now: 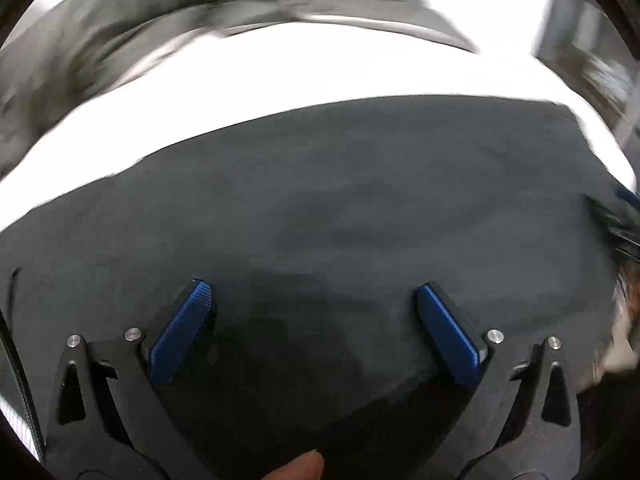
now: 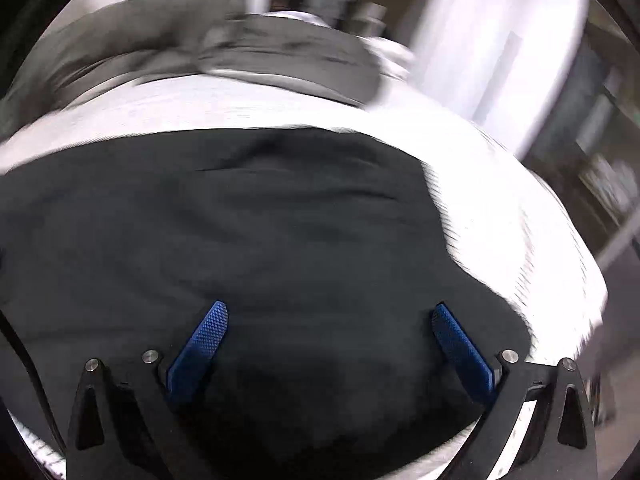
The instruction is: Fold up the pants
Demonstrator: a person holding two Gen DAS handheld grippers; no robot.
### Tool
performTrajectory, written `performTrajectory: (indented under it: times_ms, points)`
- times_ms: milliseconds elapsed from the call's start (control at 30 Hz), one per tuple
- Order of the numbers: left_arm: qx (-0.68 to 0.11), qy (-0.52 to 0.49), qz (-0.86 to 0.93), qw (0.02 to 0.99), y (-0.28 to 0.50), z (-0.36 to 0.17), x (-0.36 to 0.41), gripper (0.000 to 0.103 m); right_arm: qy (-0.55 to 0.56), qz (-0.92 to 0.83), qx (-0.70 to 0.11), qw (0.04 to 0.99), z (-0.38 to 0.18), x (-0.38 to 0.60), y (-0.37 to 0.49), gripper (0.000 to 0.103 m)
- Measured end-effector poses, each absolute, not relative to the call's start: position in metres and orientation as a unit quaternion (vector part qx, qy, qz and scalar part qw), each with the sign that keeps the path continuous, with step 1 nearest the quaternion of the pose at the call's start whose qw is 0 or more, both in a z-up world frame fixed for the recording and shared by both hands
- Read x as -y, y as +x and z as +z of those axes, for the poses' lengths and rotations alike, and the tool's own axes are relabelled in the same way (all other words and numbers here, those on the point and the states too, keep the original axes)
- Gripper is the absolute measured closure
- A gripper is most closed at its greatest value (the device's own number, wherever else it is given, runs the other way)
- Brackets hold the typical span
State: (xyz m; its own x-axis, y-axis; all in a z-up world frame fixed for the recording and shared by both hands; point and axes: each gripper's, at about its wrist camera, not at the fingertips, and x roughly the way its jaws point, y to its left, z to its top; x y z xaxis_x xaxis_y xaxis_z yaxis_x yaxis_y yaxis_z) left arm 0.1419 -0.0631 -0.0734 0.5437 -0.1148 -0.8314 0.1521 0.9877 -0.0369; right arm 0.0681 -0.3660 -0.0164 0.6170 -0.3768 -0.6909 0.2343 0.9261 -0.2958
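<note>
Left wrist view: left claw (image 1: pixel 314 294) spread wide, gripping nothing, over the dark pants (image 1: pixel 320 200) lying flat on the white worktop (image 1: pixel 280 80); right claw (image 2: pixel 330 314) equally wide and empty above the same pants; grey garment (image 2: pixel 160 32) beyond, blurred.

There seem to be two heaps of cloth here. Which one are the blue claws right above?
The dark, nearly black pants, spread flat on the white surface. Both the left gripper and right gripper hang open over them. The lighter grey crumpled garment lies farther back.
</note>
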Motion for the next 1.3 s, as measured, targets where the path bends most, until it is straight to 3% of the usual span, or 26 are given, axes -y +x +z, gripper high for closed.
performTrajectory:
  times_ms: [1300]
  points:
    - [-0.466, 0.036, -0.071, 0.881, 0.134, -0.075, 0.046, 0.0, -0.114, -0.163, -0.395, 0.897, -0.016, 0.353, 0.053, 0.001]
